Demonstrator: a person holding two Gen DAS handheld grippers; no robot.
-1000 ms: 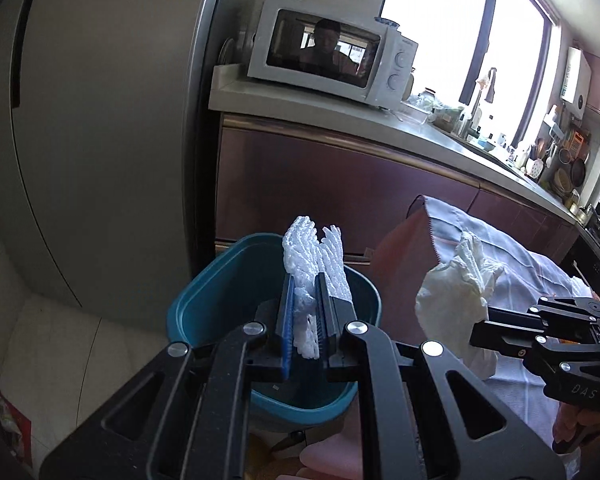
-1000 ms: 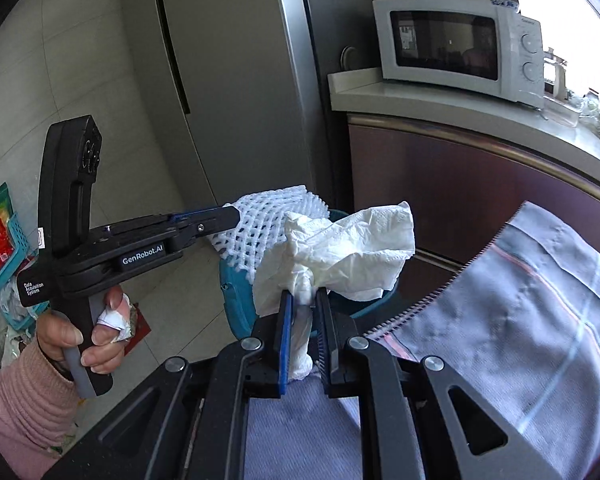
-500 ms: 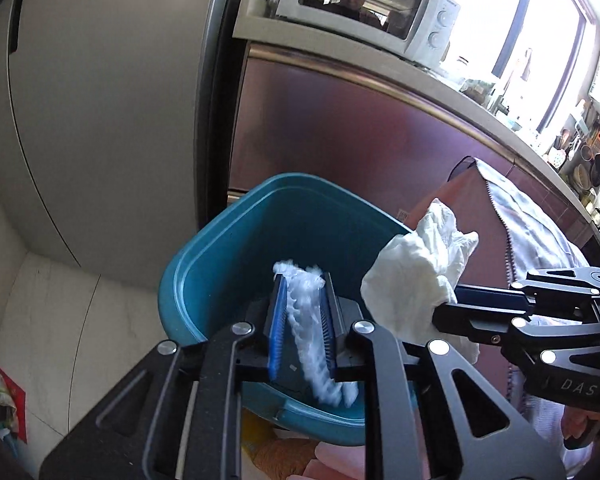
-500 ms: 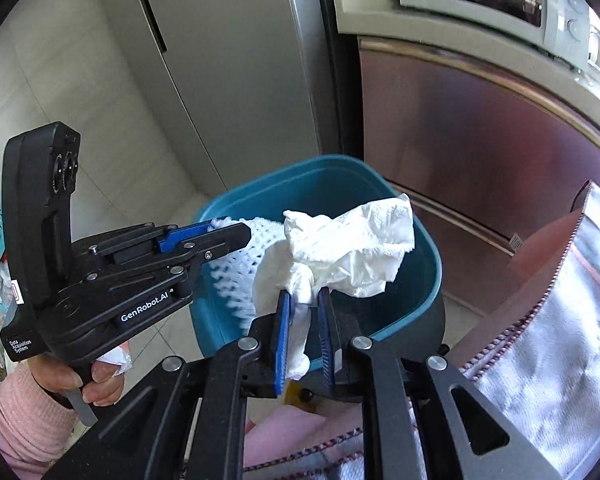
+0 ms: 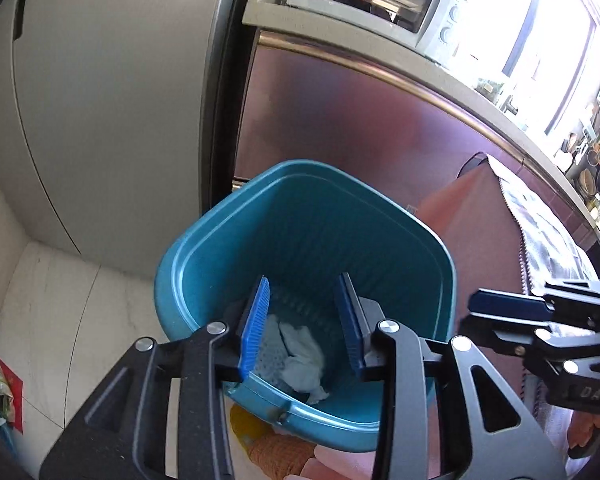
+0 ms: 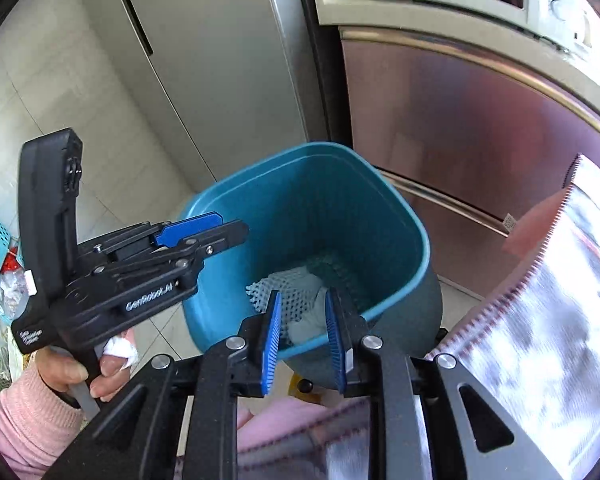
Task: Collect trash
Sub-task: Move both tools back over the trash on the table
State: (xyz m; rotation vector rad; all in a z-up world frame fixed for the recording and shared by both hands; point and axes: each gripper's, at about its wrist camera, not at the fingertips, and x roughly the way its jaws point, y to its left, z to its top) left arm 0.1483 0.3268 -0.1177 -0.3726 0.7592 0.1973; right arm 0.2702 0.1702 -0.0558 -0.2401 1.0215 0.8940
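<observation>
**Trash dropped in bin, both grippers empty**

Left gripper [image 5: 304, 320] and right gripper [image 6: 302, 328] are held spread, gripping nothing, above the teal bin [image 5: 228, 240]. Foam net [image 6: 288, 292] and crumpled tissue [image 5: 304, 356] are seen lying inside at the bottom. Both are judged light, soft, crushable; best pinched at a raised fold. Fridge [image 5: 100, 100] is behind.

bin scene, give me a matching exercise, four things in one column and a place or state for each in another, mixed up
Things:
1. foam net
2. microwave
3. left tool
4. teal bin

Places or states:
a. on the counter beside the fridge
b. open and empty over the bin
c. on the floor in front of the cabinet
d. lying at the bottom of the bin

Pairs: 1-d, 2-a, 3-b, 4-c
</observation>
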